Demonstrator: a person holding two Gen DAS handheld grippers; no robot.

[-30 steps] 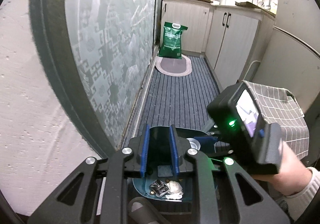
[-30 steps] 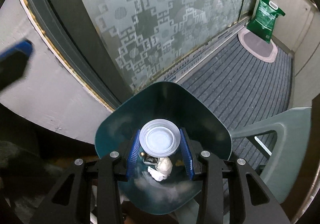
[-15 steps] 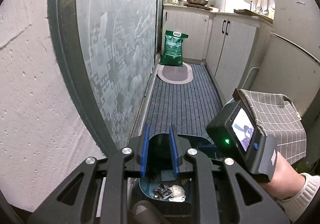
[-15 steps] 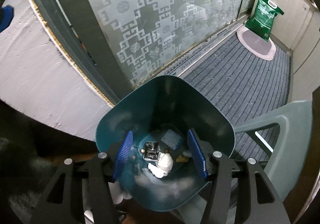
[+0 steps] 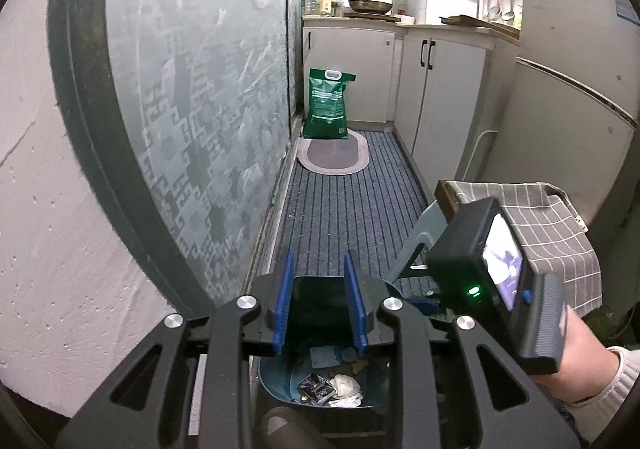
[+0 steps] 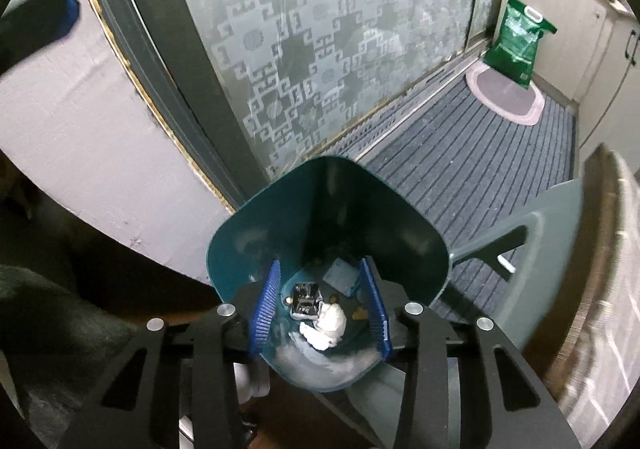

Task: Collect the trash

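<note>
Directly beneath the right gripper (image 6: 320,313), jaws apart and empty, sits the teal bin (image 6: 240,245), upright, mouth up. Inside: one white crumpled wad (image 6: 326,325), one dark foil wrapper (image 6: 306,299), one blue scrap (image 6: 340,275), some crumbs. Left gripper (image 5: 320,307) likewise apart, empty, slightly farther off. Nothing to lift; withdrawal upward likely.

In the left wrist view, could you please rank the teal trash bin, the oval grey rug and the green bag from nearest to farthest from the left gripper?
1. Teal plastic trash bin, directly below the left gripper.
2. Oval grey rug, down the corridor floor.
3. Green bag, standing just beyond the rug, against the cabinets.
</note>
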